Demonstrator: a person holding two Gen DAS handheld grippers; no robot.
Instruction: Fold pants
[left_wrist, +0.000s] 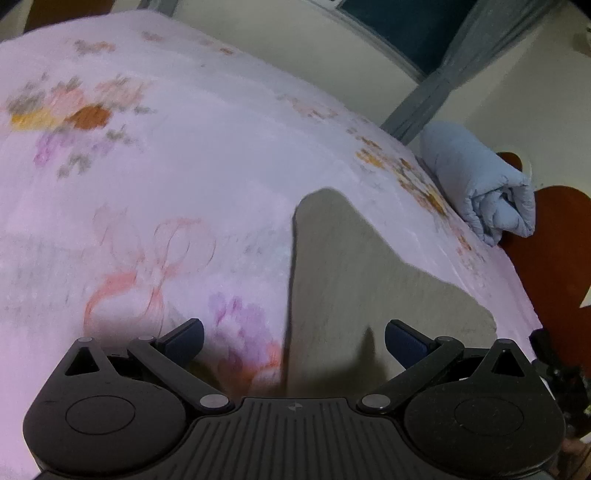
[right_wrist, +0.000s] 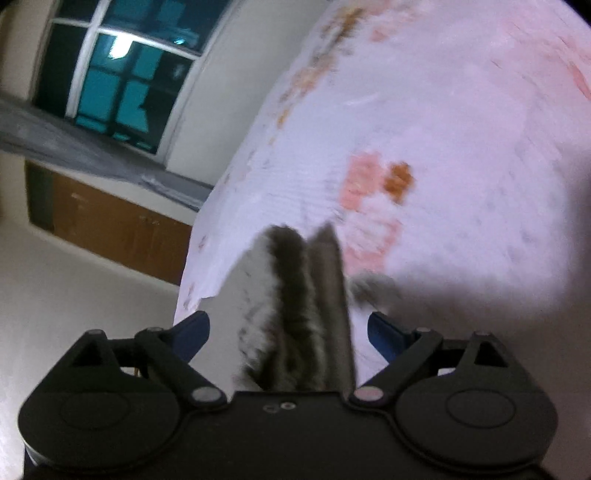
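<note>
Grey-brown pants (left_wrist: 354, 273) lie flat on a pink floral bedsheet (left_wrist: 166, 155). In the left wrist view my left gripper (left_wrist: 293, 341) is open, with the pants' near edge lying between and below its blue fingers (left_wrist: 184, 339). In the right wrist view my right gripper (right_wrist: 288, 334) is open. A bunched, blurred part of the pants (right_wrist: 306, 306) runs between its fingers (right_wrist: 384, 332) over the sheet (right_wrist: 443, 129). I cannot tell if either gripper touches the cloth.
A rolled light-blue blanket (left_wrist: 480, 184) lies at the bed's far right edge. Brown floor (left_wrist: 554, 251) shows beyond it. A window (right_wrist: 122, 74), a grey ledge and a wooden cabinet (right_wrist: 110, 225) stand past the bed's edge in the right wrist view.
</note>
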